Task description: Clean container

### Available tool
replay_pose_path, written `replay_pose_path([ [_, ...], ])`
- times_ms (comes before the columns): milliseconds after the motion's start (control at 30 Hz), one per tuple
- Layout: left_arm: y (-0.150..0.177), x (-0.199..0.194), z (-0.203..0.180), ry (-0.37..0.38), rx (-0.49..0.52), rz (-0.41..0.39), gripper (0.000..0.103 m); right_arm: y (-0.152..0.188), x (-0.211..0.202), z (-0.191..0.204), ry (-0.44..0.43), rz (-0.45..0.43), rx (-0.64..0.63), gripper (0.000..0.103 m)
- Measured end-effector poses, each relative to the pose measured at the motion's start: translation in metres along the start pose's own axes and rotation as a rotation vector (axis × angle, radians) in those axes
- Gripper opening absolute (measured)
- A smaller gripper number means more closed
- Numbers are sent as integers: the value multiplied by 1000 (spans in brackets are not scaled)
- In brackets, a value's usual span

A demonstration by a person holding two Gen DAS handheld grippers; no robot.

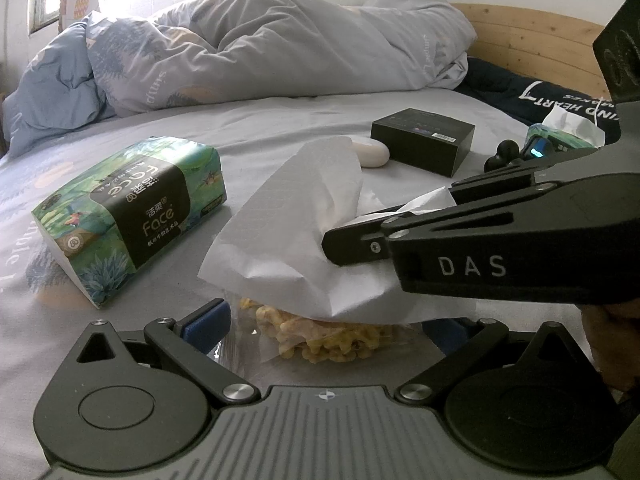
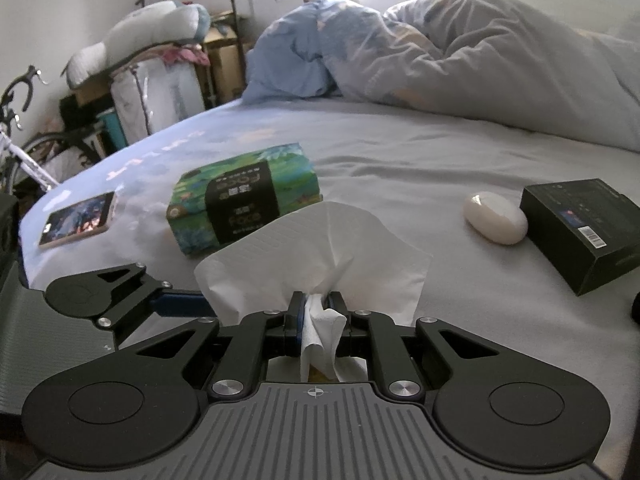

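My left gripper (image 1: 332,328) has a clear plastic container (image 1: 320,340) between its blue pads (image 1: 208,320), and the pads press on its sides. Yellow food scraps lie inside it. My right gripper (image 2: 316,304) is shut on a crumpled white tissue (image 2: 320,248). In the left wrist view that right gripper (image 1: 340,236) comes in from the right and holds the tissue (image 1: 288,216) directly over the container, hiding most of its top. One arm of the left gripper (image 2: 100,300) shows at the lower left of the right wrist view.
All this happens over a bed with a grey sheet (image 1: 280,120). On it lie a green tissue pack (image 1: 132,216), a white oval case (image 1: 372,152), a black box (image 1: 424,140), a phone (image 2: 76,220) and a heaped duvet (image 1: 260,48).
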State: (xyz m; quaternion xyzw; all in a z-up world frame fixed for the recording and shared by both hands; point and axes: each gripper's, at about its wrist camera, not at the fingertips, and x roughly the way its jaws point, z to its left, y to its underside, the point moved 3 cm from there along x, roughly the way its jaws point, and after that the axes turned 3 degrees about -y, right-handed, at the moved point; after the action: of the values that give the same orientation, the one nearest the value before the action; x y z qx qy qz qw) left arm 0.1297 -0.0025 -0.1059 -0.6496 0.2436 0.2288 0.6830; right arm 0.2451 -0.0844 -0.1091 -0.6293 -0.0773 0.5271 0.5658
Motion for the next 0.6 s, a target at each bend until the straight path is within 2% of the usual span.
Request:
replay_pose_path([
  [600,0,0,0,-1,2,0,103,0,1,3,-13,5,-5,13],
])
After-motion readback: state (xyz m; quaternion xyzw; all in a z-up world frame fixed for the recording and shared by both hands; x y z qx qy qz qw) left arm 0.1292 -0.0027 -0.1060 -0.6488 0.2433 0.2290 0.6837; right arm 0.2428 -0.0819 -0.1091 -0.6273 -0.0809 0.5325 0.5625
